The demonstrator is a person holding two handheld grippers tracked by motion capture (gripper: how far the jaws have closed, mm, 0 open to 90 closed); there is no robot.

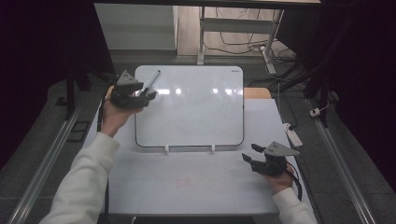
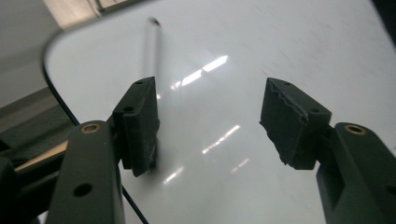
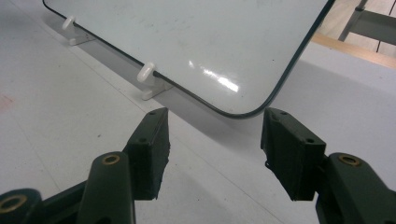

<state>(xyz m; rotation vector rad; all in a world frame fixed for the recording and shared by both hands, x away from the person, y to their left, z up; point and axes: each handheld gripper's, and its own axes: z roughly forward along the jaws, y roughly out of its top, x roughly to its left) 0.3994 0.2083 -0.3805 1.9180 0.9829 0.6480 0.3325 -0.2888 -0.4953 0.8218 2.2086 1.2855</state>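
So, quick rundown, nearest stuff first:
Right tool point(image 1: 249, 154): near right of the white surface point(image 1: 187, 182), just off the whiteboard's near right corner. Jaws apart, nothing between them; in the right gripper view point(image 3: 212, 140) there's just bare surface and the board's rounded corner past them.
Clips point(image 1: 166, 149): two little white ones on the board's near edge, touching the surface.
Whiteboard point(image 1: 196, 109): lies flat in the middle, dark rim, wiped clean, ceiling lights glaring off it.
Left tool point(image 1: 148, 96): far left, over the board's left edge, aimed right. Jaws apart, clamped on nothing.
Marker point(image 1: 150, 83): on the board at its far left corner, angled, dark tip pointing far. In the left gripper view point(image 2: 152, 46) it's blurry, running away from the left jaw, not pinched. Can't tell if it touches that jaw.
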